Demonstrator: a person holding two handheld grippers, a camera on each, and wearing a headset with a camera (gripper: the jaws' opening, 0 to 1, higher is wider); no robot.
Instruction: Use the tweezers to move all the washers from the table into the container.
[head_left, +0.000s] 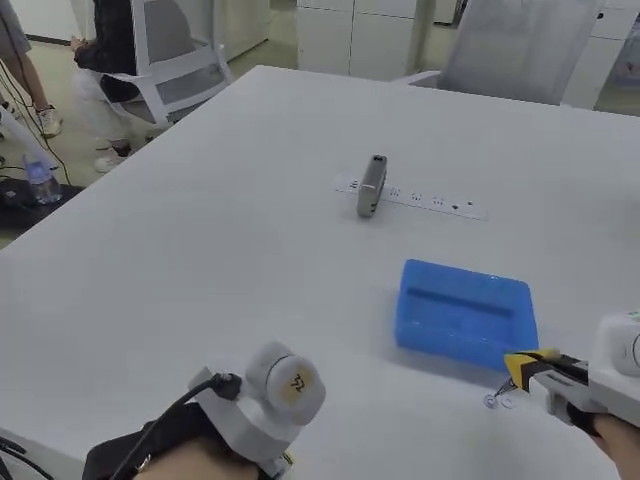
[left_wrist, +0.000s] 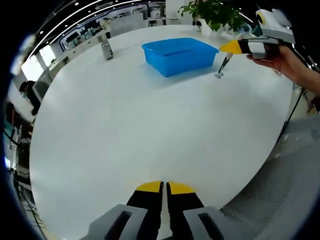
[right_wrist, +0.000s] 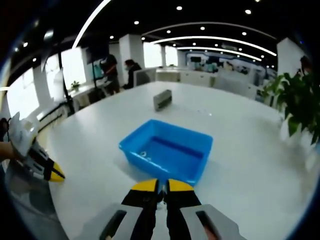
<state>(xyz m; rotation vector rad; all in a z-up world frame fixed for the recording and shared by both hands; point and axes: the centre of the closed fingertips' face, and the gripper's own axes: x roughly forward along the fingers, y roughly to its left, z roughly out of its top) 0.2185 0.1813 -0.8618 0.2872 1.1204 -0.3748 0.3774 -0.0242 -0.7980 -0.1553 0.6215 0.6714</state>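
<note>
Left gripper (left_wrist: 164, 186), jaws pressed together on nothing, hovers over the white table (head_left: 250, 230). Farther along sits a blue container (head_left: 465, 312) with one washer (right_wrist: 143, 154) inside. The right gripper (left_wrist: 229, 47) clamps tweezers (left_wrist: 223, 62), which point down at washers (head_left: 497, 401) lying on the table just beside the container.

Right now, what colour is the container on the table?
Bright blue. The container shows best in the right gripper view.

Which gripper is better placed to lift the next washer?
Right: the right gripper holds thin metal tweezers, tips at small metal washers beside the blue plastic container; the left gripper is far off.
</note>
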